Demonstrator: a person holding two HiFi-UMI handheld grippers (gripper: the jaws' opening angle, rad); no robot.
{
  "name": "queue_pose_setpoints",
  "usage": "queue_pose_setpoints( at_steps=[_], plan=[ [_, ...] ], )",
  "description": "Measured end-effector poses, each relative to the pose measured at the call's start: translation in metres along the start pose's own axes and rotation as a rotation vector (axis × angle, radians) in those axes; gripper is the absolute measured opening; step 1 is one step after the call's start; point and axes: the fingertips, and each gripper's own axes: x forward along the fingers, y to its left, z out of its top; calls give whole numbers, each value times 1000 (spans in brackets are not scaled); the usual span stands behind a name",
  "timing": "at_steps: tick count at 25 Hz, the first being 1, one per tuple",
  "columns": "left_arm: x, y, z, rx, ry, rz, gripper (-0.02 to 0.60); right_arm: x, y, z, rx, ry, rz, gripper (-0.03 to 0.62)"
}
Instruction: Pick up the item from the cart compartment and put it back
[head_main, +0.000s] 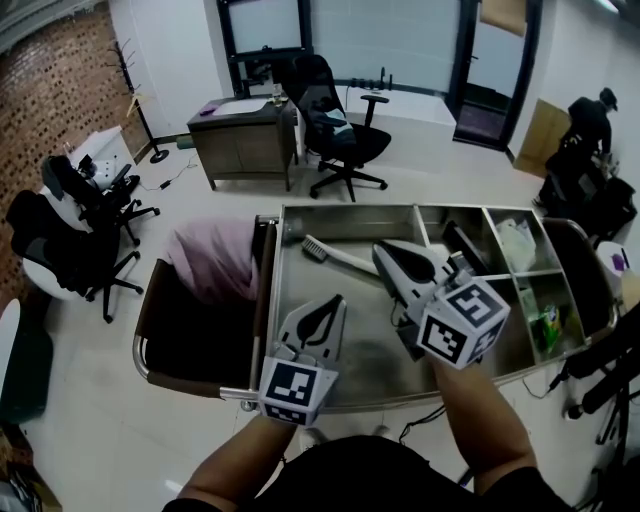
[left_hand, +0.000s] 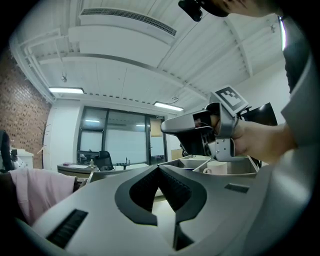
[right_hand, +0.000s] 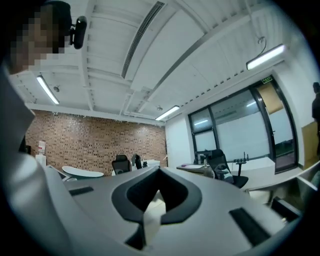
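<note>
A steel cart has one wide tray and several small compartments at its right end. In the tray lies a white brush. The compartments hold a white bag, a black item and a green item. My right gripper hangs above the tray, pointing left, shut. A pale sliver shows between its pads; I cannot tell whether it is a held thing or the floor. My left gripper is shut and empty at the cart's near edge. Its view shows the right gripper over a white cup.
A dark bin with a pink cloth draped over it hangs at the cart's left end. Black office chairs and a desk stand behind. More chairs stand at the left. A person bends at the back right.
</note>
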Motion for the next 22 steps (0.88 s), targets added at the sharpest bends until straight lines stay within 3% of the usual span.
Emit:
queue_pose_setpoints(
  at_steps=[13, 22],
  plan=[
    [-1, 0, 2, -9, -8, 5, 0, -69, -4, -8, -29, -170, -75, 12],
    [-1, 0, 3, 1, -9, 3, 0, -80, -13, -46, 56, -205, -121, 12]
  ],
)
